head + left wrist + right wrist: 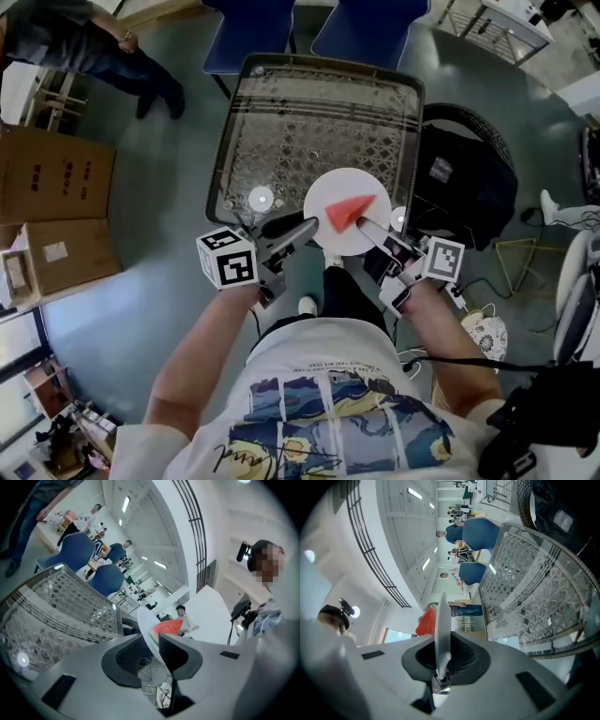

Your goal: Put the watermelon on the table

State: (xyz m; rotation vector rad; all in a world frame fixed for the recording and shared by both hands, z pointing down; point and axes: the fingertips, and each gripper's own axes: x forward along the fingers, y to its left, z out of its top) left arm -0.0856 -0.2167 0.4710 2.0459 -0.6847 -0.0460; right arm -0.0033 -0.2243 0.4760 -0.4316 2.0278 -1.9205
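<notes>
**Two grippers at one plate (328, 190) of watermelon (352, 212)**

One round white plate sits at the centre of the head view, over the near edge of the tabletop (309, 122). The tabletop is a see-through top with a lattice pattern beneath it. A single red wedge of watermelon lies on the plate, a little right of its middle. Whether the plate touches the tabletop cannot be told.

The right gripper (366, 227) comes in from the lower right and is clamped on the plate's rim. In the right gripper view the plate stands edge-on between the two dark pads, both pressed against it. The red wedge shows just to the left of the plate there.

The left gripper (302, 228) reaches in from the lower left, its tips at the plate's left rim. In the left gripper view its jaws stand apart. The rim lies against the jaw on the right of the frame, and a gap shows between the rim and the other jaw, so that gripper squeezes nothing.

At the top of the head view, beyond the tabletop, stand two blue chairs (248, 33). A black bag (464, 178) lies just right of the tabletop. Cardboard boxes (52, 173) fill the left edge, and a person (103, 47) in dark clothes stands at the upper left.
</notes>
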